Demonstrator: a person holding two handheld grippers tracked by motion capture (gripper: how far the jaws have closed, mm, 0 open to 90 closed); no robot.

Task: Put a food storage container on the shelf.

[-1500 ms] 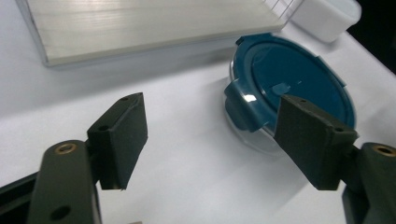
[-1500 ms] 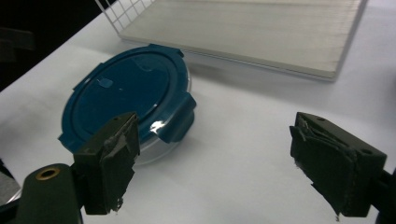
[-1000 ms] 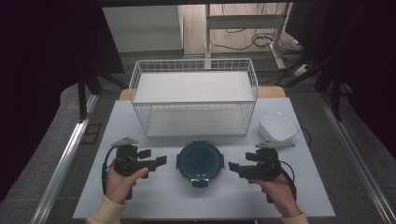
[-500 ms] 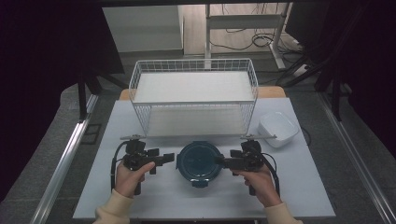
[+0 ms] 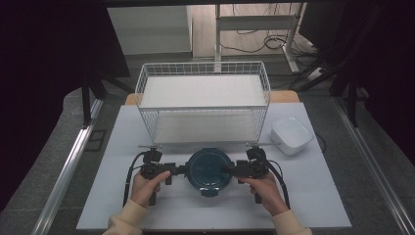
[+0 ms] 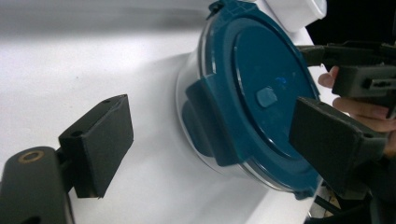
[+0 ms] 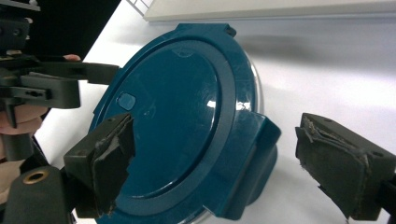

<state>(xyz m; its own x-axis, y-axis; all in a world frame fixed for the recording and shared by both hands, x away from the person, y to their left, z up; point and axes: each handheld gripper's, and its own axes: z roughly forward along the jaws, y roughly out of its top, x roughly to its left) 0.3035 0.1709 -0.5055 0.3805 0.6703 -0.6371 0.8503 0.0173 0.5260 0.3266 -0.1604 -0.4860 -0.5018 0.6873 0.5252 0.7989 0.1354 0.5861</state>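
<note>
A round clear container with a dark teal lid (image 5: 210, 168) sits on the white table near the front middle. My left gripper (image 5: 181, 170) is at its left side, open, and in the left gripper view its jaws straddle a side latch tab (image 6: 208, 116) of the lid (image 6: 261, 88). My right gripper (image 5: 234, 170) is at the container's right side, also open. In the right gripper view the opposite latch tab (image 7: 257, 144) lies between its worn pads (image 7: 112, 158), and the lid (image 7: 177, 116) is close in front. I cannot tell whether either jaw touches the tabs.
A white wire basket (image 5: 203, 98) with a white floor stands just behind the container. A small white square tub (image 5: 291, 134) sits at the right. Table edges are close at the front, and dark floor and rails lie on both sides.
Both grippers have moved inward from the table's sides to the container, one on each side of it. The container has not moved.
</note>
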